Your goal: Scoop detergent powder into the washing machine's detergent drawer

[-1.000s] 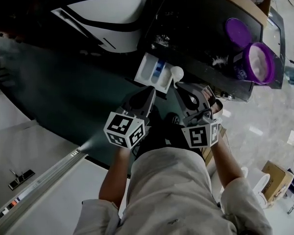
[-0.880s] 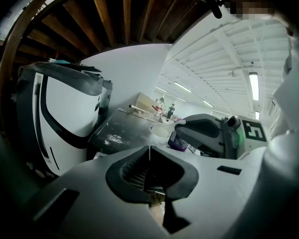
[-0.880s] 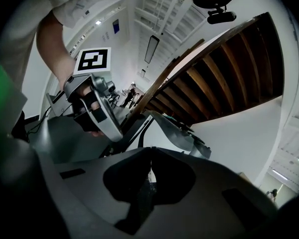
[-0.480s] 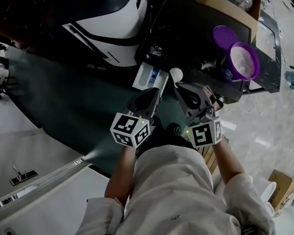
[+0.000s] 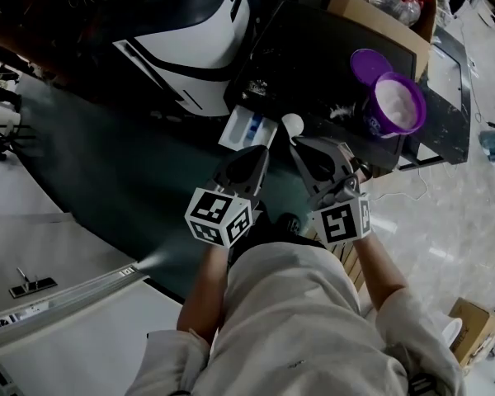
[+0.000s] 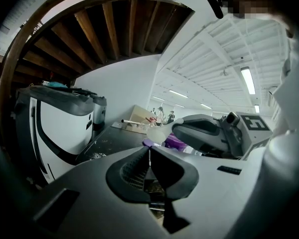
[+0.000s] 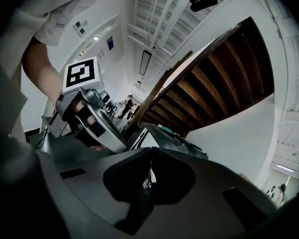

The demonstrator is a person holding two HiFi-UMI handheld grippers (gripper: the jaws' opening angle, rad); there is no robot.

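R tool was clamped narrow on the handle of a white scoop. In its own view the jaws were nearly together w/ only a thin pale sliver between them. L tool had its jaws fully together on nothing, and was parked just beside the R one.

Key relation: the drawer stood pulled out from the washing machine. It lay just left of the scoop's bowl, close but apart from it. Its long axis ran diagonally from the machine front toward me. So my read was that the next move was a short leftward carry and a tip over the drawer, w/ the R tool doing it. The L tool's tip was about as near the drawer front and could steady it if needed.

The drawer was white hard plastic w/ a blue insert. I couldn't tell which compartment sat under the scoop's path, or whether the bowl was loaded.

The tub was round glossy purple plastic w/ white powder inside. It stood well to the right on the dark surface, w/ its lid off and lying beside it. Loose white specks dotted the surface near the tub.
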